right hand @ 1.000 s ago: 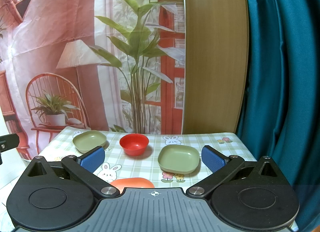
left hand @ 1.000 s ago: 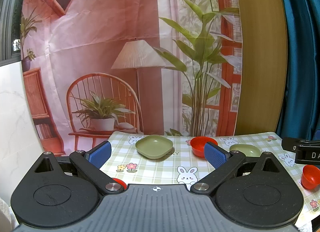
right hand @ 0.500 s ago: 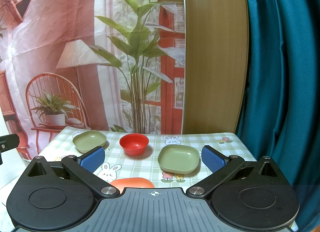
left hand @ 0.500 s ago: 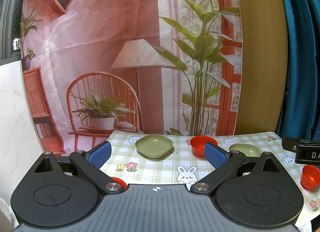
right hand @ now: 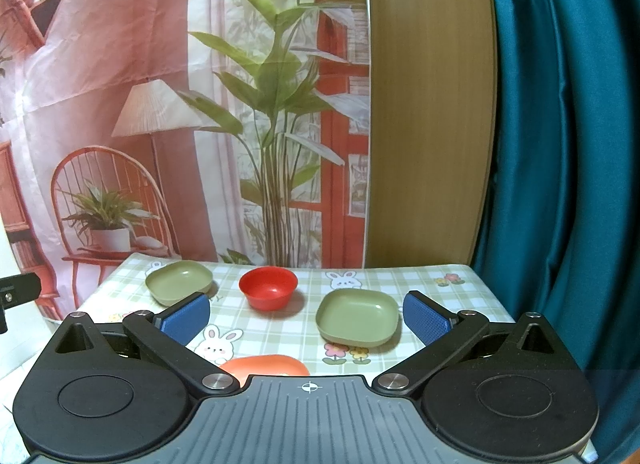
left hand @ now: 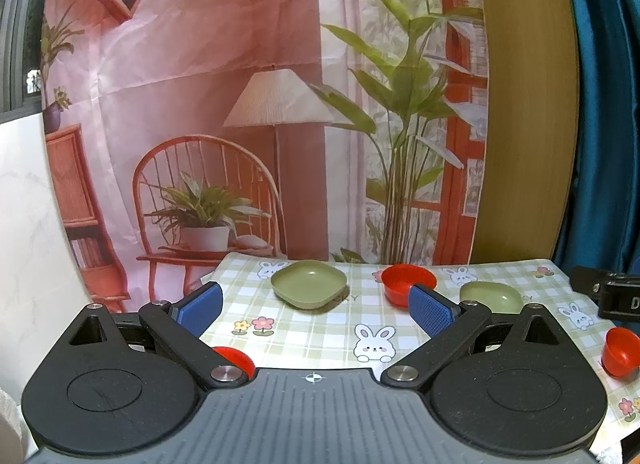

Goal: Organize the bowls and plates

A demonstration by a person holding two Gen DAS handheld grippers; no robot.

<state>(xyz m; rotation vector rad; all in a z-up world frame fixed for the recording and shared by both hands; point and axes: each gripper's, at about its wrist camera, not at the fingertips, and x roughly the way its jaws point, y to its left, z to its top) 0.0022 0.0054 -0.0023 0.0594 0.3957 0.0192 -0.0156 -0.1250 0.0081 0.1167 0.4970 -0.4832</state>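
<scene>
A checked tablecloth with rabbits covers the table (left hand: 316,332). In the left wrist view a green square plate (left hand: 308,283) lies at the back, a red bowl (left hand: 402,284) to its right, then a second green plate (left hand: 490,296). Another red bowl (left hand: 620,352) sits at the right edge, and a red piece (left hand: 234,356) peeks out by the left finger. My left gripper (left hand: 316,306) is open and holds nothing. In the right wrist view the green plates (right hand: 179,280) (right hand: 357,316) flank the red bowl (right hand: 268,287), and an orange-red dish (right hand: 264,366) lies close in. My right gripper (right hand: 306,316) is open above the table, empty.
A printed backdrop (left hand: 240,104) hangs behind the table, with a wooden panel (right hand: 428,124) and a teal curtain (right hand: 560,144) to the right. The other gripper's black body (left hand: 608,296) shows at the right of the left wrist view. A white wall (left hand: 28,244) stands left.
</scene>
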